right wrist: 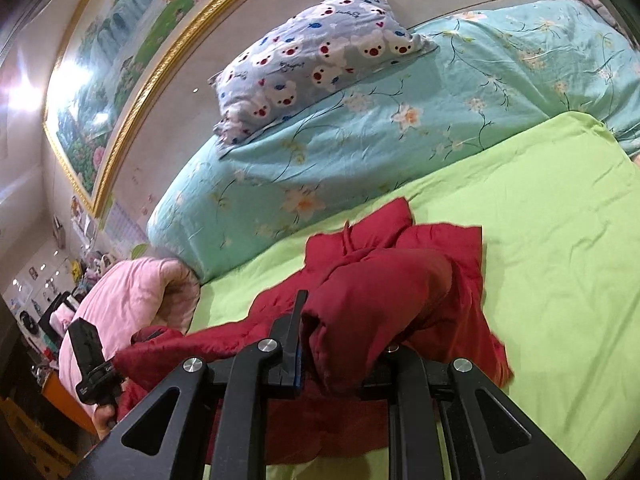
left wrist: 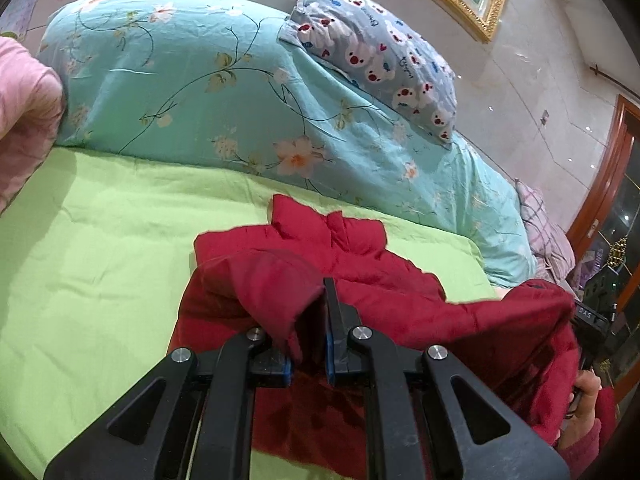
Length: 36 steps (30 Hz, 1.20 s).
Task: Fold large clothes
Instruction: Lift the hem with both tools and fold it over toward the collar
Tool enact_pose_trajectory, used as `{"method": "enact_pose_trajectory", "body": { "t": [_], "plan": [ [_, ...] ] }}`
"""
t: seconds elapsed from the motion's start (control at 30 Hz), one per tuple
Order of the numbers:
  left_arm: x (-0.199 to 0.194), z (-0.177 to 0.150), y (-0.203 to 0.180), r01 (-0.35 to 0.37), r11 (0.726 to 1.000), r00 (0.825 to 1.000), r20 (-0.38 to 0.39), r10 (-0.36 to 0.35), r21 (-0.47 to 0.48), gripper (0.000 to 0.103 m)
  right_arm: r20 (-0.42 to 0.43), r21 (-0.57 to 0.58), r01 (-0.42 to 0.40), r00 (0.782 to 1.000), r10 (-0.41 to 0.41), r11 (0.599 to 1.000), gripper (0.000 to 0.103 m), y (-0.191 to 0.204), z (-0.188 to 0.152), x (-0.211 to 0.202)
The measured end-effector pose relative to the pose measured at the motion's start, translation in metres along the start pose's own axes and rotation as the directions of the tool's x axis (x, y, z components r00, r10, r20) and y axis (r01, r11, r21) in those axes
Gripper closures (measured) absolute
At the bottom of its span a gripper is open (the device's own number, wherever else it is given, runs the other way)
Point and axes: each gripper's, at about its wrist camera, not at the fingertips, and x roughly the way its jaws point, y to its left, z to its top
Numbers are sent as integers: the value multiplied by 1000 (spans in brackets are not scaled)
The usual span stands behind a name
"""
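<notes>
A red padded jacket lies on the green sheet, partly lifted at its near edge. My left gripper is shut on a fold of the jacket; the cloth covers its left finger. My right gripper is shut on another fold of the jacket, which drapes over its right finger. In the left wrist view the right gripper shows at the far right behind raised red cloth. In the right wrist view the left gripper shows at the lower left.
A teal floral duvet is heaped along the back of the bed, with a bear-print pillow on it. A pink blanket lies at one end. A gold-framed picture hangs on the wall.
</notes>
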Motion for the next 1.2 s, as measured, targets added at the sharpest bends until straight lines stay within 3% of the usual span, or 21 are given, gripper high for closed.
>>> {"method": "enact_pose_trajectory", "body": {
  "t": [0.57, 0.9, 1.2],
  "plan": [
    [147, 80, 28, -95, 995, 992, -89, 94, -7, 94, -45, 127, 132, 991, -127, 983, 87, -72, 68, 136],
    [224, 88, 45, -154, 988, 977, -148, 151, -5, 94, -66, 194, 194, 981, -185, 962, 87, -116, 79, 200],
    [268, 83, 59, -183, 983, 962, -208, 177, -12, 92, -102, 209, 240, 969, -223, 948, 87, -142, 74, 237]
  ]
}}
